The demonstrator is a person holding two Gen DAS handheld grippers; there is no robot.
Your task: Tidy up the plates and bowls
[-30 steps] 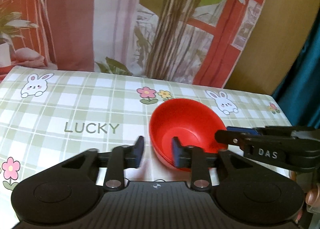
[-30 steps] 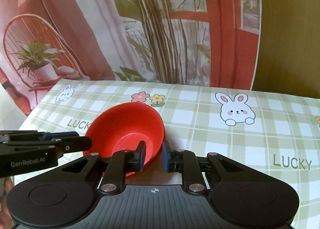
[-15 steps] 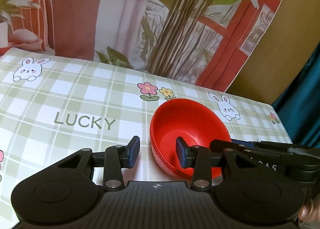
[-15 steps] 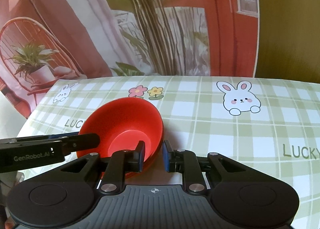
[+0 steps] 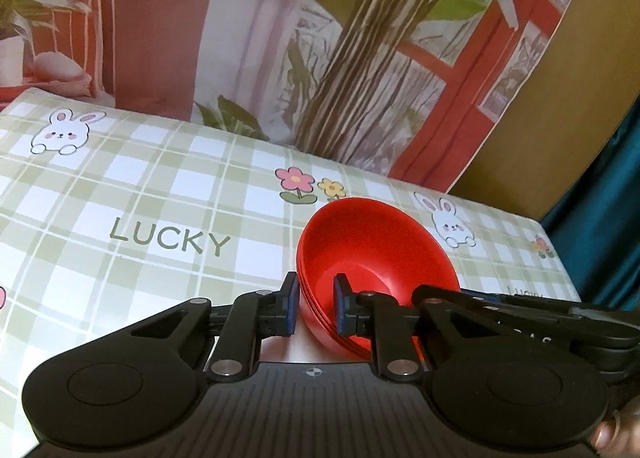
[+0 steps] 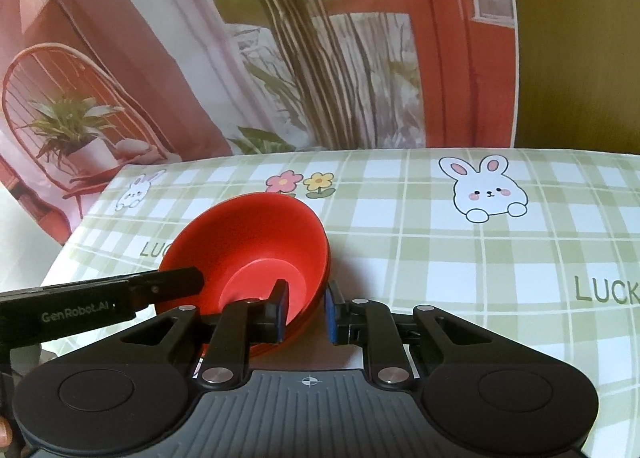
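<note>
A stack of red bowls point(image 5: 372, 254) stands on the checked tablecloth point(image 5: 160, 194); it also shows in the right wrist view point(image 6: 248, 246). My left gripper point(image 5: 316, 308) straddles the stack's left rim, one finger inside, one outside, closed on it. My right gripper point(image 6: 306, 312) straddles the stack's right rim the same way, with a small gap on the outer side. Each gripper shows from the side in the other's view.
The tablecloth has bunny, flower and LUCKY prints. A printed backdrop point(image 6: 280, 58) with a chair and plants hangs behind the table. A dark teal curtain point(image 5: 608, 194) hangs at the right.
My left gripper has closed in on the stack's left rim. My right gripper has opened slightly around the right rim. Both views have shifted a little.
</note>
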